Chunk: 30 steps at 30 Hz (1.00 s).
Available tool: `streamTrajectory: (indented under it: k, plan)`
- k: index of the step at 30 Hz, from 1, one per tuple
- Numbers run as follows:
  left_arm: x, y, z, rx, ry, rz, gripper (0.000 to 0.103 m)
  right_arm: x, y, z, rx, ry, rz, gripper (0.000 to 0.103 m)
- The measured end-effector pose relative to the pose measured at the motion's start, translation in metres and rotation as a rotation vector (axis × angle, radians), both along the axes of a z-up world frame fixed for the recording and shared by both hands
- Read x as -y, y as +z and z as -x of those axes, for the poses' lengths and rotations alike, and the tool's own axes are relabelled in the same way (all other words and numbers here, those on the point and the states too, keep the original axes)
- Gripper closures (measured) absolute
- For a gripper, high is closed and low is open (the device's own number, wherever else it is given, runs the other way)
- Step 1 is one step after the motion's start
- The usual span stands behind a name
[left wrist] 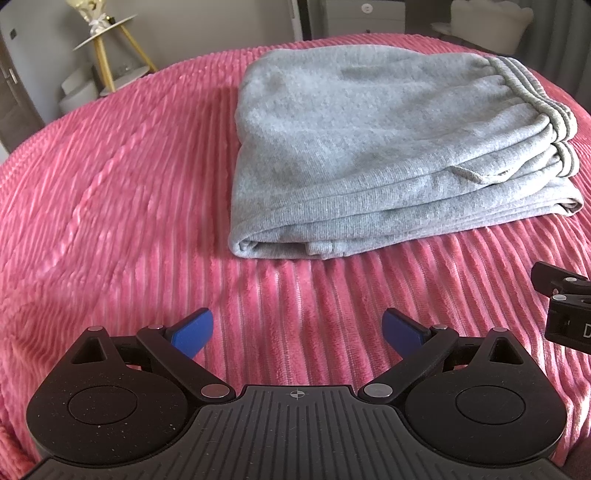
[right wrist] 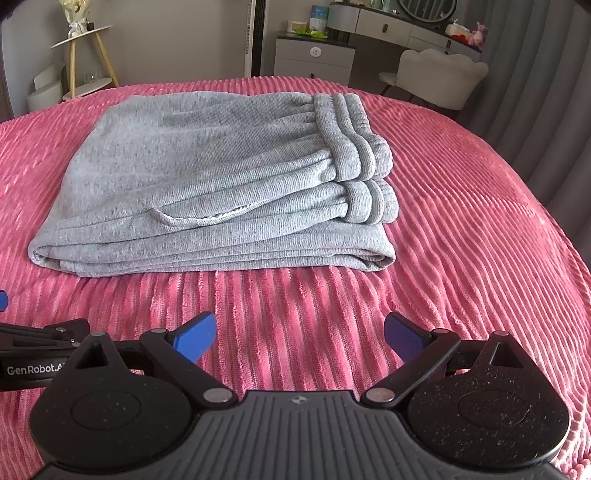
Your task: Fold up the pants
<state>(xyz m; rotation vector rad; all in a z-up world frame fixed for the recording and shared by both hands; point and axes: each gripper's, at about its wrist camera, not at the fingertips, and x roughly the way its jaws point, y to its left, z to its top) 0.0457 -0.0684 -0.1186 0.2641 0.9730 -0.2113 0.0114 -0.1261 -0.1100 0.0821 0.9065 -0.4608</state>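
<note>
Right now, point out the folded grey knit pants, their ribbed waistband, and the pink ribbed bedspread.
Folded grey knit pants (right wrist: 192, 173), right wrist view, top layer.
Ribbed waistband (right wrist: 354, 136), right wrist view, upper band.
Pink ribbed bedspread (left wrist: 110, 184), left wrist view, bare area.

Home bedroom: bed under pink ribbed plush bedspread, grey dressing table with drawers and round mirror, cream shell-back chair, grey curtains, gold-legged side table.
</note>
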Motion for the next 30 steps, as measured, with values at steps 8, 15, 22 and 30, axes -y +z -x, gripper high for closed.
streamTrajectory:
  k: [8, 15, 22, 30]
  plan:
    - [0.0000, -0.0006, -0.0004, 0.003, 0.002, -0.010, 0.002, 0.0000, 0.0004, 0.0009, 0.000, -0.002, -0.006, 0.005]
    - [-0.0015, -0.0001, -0.0023, 0.001, 0.010, 0.000, 0.002, -0.0001, 0.0005, 0.0015, -0.001, -0.004, -0.008, 0.005]
    - [0.0000, -0.0001, -0.0018, 0.003, 0.012, -0.005, 0.002, 0.0008, 0.0001, 0.0016, 0.000, -0.003, -0.016, 0.005]
    - [0.0002, 0.0005, -0.0021, 0.000, 0.013, -0.004, 0.002, 0.0007, -0.0003, 0.0014, -0.001, -0.003, -0.018, 0.005]
